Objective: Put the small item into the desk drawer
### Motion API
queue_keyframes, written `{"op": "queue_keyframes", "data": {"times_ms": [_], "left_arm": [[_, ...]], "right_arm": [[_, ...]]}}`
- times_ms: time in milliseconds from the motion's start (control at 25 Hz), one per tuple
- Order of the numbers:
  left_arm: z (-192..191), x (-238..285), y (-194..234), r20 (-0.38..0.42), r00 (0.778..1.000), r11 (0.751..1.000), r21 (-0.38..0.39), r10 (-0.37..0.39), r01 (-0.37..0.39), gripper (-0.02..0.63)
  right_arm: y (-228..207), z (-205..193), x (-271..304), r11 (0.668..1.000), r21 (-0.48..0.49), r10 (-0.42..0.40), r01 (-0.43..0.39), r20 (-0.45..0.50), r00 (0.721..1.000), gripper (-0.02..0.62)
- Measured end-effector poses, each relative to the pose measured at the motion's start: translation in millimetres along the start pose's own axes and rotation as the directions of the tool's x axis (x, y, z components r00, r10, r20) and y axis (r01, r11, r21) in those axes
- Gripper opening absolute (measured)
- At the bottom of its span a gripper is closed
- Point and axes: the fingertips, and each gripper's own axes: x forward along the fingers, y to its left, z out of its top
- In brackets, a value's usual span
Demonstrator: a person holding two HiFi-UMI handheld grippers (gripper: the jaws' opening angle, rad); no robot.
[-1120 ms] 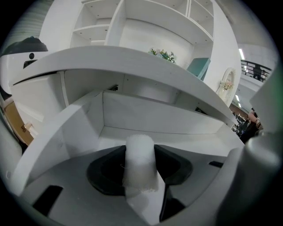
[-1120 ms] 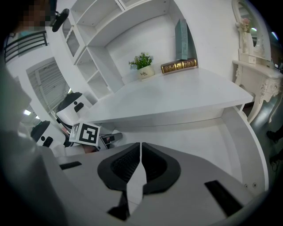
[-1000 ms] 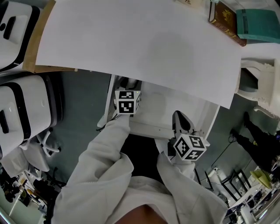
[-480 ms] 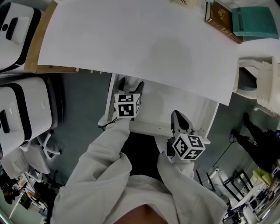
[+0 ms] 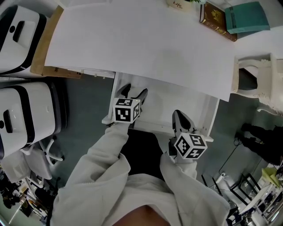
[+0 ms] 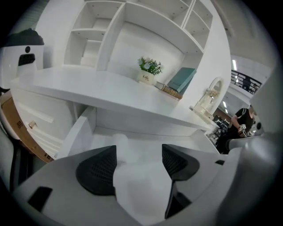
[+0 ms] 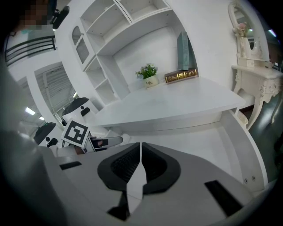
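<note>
The white desk drawer (image 5: 208,118) stands pulled out under the white desk top (image 5: 146,39). My left gripper (image 5: 135,91) hangs over the drawer's left part, jaws spread wide. In the left gripper view a small, blurred white item (image 6: 119,142) lies on the drawer (image 6: 78,132) floor just ahead of the left gripper (image 6: 139,161); the pads do not press on it. My right gripper (image 5: 179,117) rests at the drawer's front edge, shut and empty. The right gripper view shows the right gripper (image 7: 140,152) with pads together and the drawer (image 7: 247,145) beyond.
At the back of the desk stand a brown book (image 5: 216,21), a teal book (image 5: 246,16) and a small plant pot (image 5: 178,4). White office chairs (image 5: 24,115) and a cardboard sheet (image 5: 47,48) are on the left. An ornate white stand (image 5: 255,76) is on the right.
The left gripper has drawn back from under the desk top and its jaws have spread apart. The right gripper has stayed at the drawer's front edge.
</note>
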Motion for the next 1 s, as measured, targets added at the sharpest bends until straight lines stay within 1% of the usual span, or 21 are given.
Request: {"op": "queue_keyframes", "data": {"times_ms": [40, 120, 160, 200, 320, 440, 520, 600, 720, 800, 1000], "left_arm": [[3, -6, -4, 0.015, 1.0, 1.0, 0.012, -0.008, 0.008, 0.322], [12, -18, -10, 0.059, 0.998, 0.999, 0.037, -0.009, 0.007, 0.229], [16, -24, -12, 0.081, 0.997, 0.999, 0.051, -0.008, 0.004, 0.192], [20, -29, -15, 0.098, 0.995, 0.998, 0.065, -0.009, 0.003, 0.171], [28, -46, -28, 0.123, 0.992, 0.995, 0.096, -0.033, 0.022, 0.048], [32, -63, -38, 0.129, 0.99, 0.99, 0.134, -0.059, 0.042, 0.027], [35, -77, -43, 0.148, 0.987, 0.985, 0.168, -0.062, 0.037, 0.023], [35, -94, -51, 0.175, 0.982, 0.983, 0.18, -0.072, 0.041, 0.023], [37, -116, -64, 0.215, 0.97, 0.982, 0.17, -0.116, 0.08, 0.023], [38, -127, -75, 0.229, 0.961, 0.977, 0.179, -0.154, 0.114, 0.023], [35, -162, -102, 0.248, 0.942, 0.955, 0.248, -0.225, 0.162, 0.023]], "right_arm": [[1, 0, -2, 1.0, -0.001, 0.001, -0.001, 0.007, 1.0, 0.038], [3, -1, -7, 1.0, -0.004, 0.005, -0.005, 0.023, 1.0, 0.038], [4, 0, -9, 1.0, -0.005, 0.008, -0.007, 0.032, 0.999, 0.038], [5, 1, -12, 1.0, -0.006, 0.01, -0.01, 0.042, 0.999, 0.038], [9, 3, -23, 1.0, -0.011, 0.017, -0.016, 0.074, 0.997, 0.038], [14, 12, -38, 0.999, 0.016, 0.037, -0.039, 0.142, 0.989, 0.038], [17, 20, -50, 0.996, 0.052, 0.062, -0.073, 0.198, 0.978, 0.038], [21, 24, -63, 0.992, 0.067, 0.086, -0.105, 0.233, 0.969, 0.038], [25, 29, -78, 0.992, 0.049, 0.098, -0.117, 0.289, 0.952, 0.038], [26, 32, -86, 0.993, 0.036, 0.098, -0.116, 0.324, 0.941, 0.038], [33, 29, -108, 0.996, -0.012, 0.091, -0.093, 0.355, 0.931, 0.038]]}}
